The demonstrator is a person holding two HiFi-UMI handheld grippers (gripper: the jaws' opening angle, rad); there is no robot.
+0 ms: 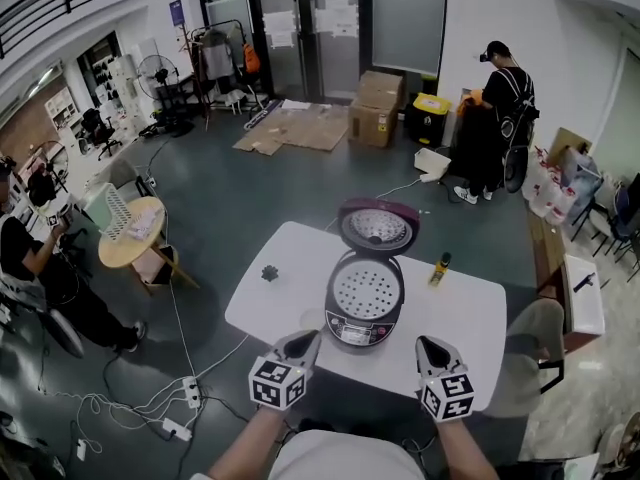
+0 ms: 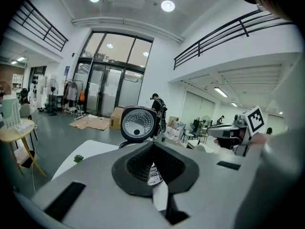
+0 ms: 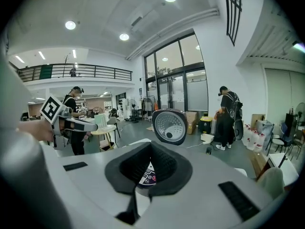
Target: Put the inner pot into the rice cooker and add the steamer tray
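Entry, both claws and cooker.

1. The left claw [image 2: 153,142] is closed. In the left gripper view its 2 dark pads meet at the tips and nothing is held between them. Through the hollow behind the tips we see part of the cooker's printed front panel.

2. The right claw [image 3: 150,141] is closed too, tips together and empty. The same panel shows through its hollow.

3. In the head view both claws hover at the near edge of the white desk [image 1: 290,278]. The left one is in front of the cooker's left corner and the right one off its right side. Neither touches the cooker.

4. The rice cooker [image 1: 362,330] stands near the middle of the desk with its lid [image 1: 377,228] swung up and open at the far side. The lid's inner plate faces us.

5. The steamer tray [image 1: 366,290], pale and perforated, sits level in the cooker's opening and fills it. We cannot make out the inner pot beneath the tray.

6. A small bottle with a yellow cap [image 1: 439,268] stands upright on the desk, right of the cooker and clear of it. A small dark green object [image 1: 269,272] lies on the desk well to the cooker's left.

7. A person in dark clothes [image 1: 495,118] stands at the far right of the room, near cardboard boxes [image 1: 375,108].
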